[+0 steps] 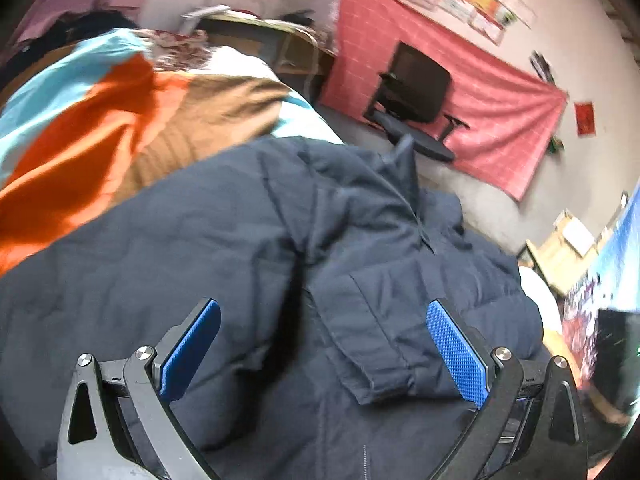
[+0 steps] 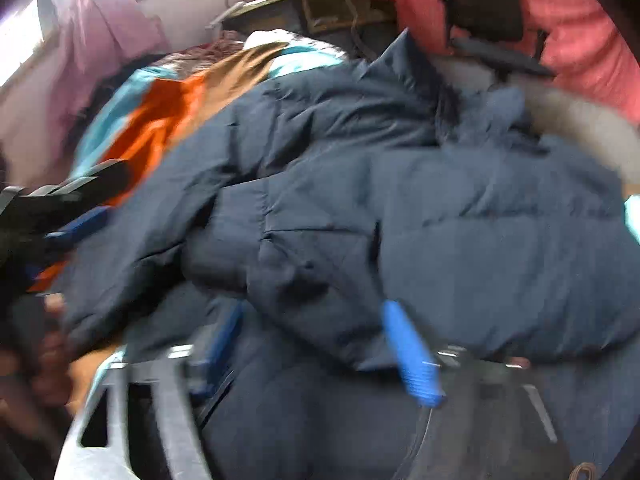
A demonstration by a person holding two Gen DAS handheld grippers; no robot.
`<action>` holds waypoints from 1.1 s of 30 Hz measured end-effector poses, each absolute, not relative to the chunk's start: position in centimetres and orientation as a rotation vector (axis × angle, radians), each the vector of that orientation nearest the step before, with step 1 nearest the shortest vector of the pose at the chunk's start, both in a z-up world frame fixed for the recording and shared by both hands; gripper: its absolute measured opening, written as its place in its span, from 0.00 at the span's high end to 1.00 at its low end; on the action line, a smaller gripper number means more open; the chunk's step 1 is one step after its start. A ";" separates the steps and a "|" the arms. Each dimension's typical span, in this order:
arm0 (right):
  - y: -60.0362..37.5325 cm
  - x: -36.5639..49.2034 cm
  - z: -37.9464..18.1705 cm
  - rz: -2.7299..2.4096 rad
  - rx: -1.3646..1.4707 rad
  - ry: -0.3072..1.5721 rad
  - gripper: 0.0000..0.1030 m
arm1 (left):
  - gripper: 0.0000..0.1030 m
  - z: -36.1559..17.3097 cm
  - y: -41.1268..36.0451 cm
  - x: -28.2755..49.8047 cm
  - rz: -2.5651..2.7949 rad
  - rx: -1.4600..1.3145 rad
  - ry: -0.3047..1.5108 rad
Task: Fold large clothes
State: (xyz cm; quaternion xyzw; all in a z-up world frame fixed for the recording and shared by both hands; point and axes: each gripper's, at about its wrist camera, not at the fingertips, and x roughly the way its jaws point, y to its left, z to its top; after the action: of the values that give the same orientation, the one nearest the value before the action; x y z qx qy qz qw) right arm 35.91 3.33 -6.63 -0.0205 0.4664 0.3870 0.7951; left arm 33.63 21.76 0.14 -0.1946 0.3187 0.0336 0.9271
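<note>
Navy padded jacket [image 1: 280, 240] heaped on a striped blanket [image 1: 100, 120]. Left claw [image 1: 324, 344] and right claw [image 2: 316, 344] both released, spread above the jacket.

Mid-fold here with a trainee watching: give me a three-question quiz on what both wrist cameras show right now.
1. True or false: the left gripper is clamped on the jacket.
2. What lies under the jacket? A) a striped orange, brown and teal blanket B) a bare wooden table C) a green towel
3. Fill in: against the pink cloth on the far wall stands a black office ____.

Key
1. False: its blue pads stand wide apart above the fabric, pressing nothing.
2. A: the blanket.
3. Chair.

The right gripper is open too, over the jacket.
</note>
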 end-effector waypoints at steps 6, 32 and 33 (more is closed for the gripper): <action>-3.9 36.8 -4.4 0.745 -0.095 0.934 0.21 | 0.03 -3.5 18.5 36.7 0.052 -0.303 0.795; -12.9 48.0 -12.5 0.238 -0.064 0.874 0.45 | 0.01 -7.3 17.7 35.1 0.070 -0.333 0.791; -13.0 48.0 -12.4 0.226 -0.063 0.865 0.41 | 0.01 -6.8 18.5 34.0 0.064 -0.404 0.763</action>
State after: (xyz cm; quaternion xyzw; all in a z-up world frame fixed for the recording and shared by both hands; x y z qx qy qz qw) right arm 47.98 -13.00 -12.42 -0.0304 0.4183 0.1090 0.9012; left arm 33.97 18.49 -6.85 -0.1956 0.3696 0.0311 0.9078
